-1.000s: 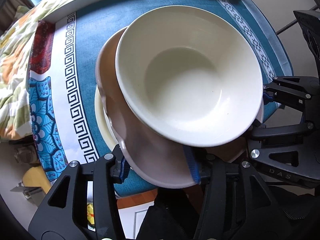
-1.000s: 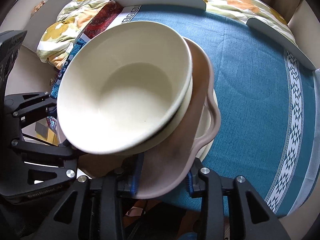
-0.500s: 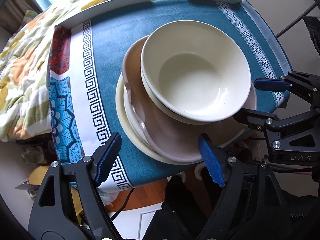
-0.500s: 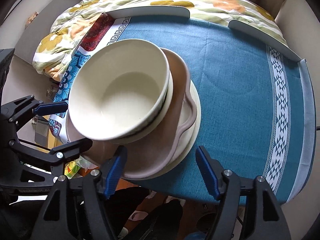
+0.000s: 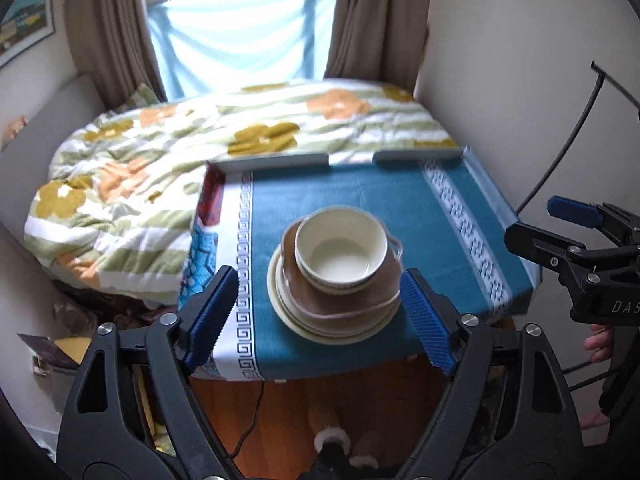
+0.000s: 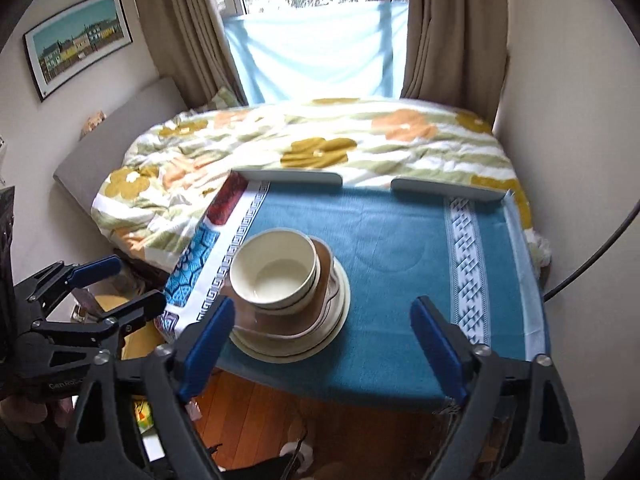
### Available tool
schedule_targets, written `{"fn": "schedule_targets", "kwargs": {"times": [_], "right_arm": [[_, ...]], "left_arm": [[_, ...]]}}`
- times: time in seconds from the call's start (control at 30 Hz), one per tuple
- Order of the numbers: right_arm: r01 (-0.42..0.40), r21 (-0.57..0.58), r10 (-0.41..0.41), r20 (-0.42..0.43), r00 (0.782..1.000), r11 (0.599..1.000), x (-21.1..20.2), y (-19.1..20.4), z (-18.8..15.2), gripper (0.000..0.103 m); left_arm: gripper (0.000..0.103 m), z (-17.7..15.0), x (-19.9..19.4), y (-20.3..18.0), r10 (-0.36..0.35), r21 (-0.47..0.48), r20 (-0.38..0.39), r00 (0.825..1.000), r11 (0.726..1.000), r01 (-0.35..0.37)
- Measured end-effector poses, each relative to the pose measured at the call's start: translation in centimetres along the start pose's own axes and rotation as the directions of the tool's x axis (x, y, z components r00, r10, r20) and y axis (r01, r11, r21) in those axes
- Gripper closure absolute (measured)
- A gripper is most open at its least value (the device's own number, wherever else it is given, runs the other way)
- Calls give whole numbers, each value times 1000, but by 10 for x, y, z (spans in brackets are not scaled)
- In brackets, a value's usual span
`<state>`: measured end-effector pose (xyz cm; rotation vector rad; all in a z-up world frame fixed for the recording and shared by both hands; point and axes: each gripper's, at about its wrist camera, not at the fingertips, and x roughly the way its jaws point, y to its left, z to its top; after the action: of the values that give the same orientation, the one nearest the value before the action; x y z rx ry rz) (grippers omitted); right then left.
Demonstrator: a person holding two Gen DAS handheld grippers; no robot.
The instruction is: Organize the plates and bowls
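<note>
On the counter (image 5: 360,196), the bowl (image 5: 341,249) sat stacked atop the plates (image 5: 320,320); both tongs (image 5: 320,316) (image 6: 320,340) were spreading, empty, so stacking looked finished.

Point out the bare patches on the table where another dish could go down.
Free: the teal cloth between the stack and the white patterned band, and the strip before the grey rails. Crowded: the near left corner, where the cream bowl sits on the brown dish and cream plates.

Left gripper (image 5: 320,316) tilted downward, jaws opening, nothing between blue pads (image 5: 210,314). Right gripper (image 6: 320,350) tilted downward alongside, jaws opening, empty. Fingertips of person's hand (image 5: 598,346) grip right handle.
</note>
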<state>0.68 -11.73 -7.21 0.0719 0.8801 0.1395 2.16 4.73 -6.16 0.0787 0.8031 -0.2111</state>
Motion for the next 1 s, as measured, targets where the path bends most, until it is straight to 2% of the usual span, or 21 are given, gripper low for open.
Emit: {"fn": "schedule_targets", "kwargs": {"times": [0.03,0.07,0.13,0.23,0.33,0.5,0.73,1.0], "right_arm": [[15,7,-16,43,999,1000,-17,-2,0,6],[34,17,-35,79,996,999,-33,-3,-1,3],[71,32,-75,146,986,997,-60,-4,-4,1],[125,33,-129,258,957,992,-95,-2,-12,1],[169,36,-172,311,935,985,-112,1,-19,1],[167,56,-176,350,920,984,-127,-1,-34,1],[170,59,-179,393,902,984,-140,0,-40,1],[172,68,-185,404,896,983,-144,0,-42,1]], "left_arm": [[3,1,-18,-4,24,-4,59,998,1000,-24],[0,1,-35,-7,51,-8,123,991,999,-50],[0,0,-65,-14,82,-2,236,968,996,-84],[0,-2,-92,-25,118,11,308,944,992,-127],[0,-5,-108,-30,129,-7,343,930,991,-135],[0,-14,-128,-32,124,-40,392,911,992,-118],[0,-21,-138,-41,130,-45,404,905,991,-123],[0,-21,-140,-42,132,-52,411,902,991,-122]]}}
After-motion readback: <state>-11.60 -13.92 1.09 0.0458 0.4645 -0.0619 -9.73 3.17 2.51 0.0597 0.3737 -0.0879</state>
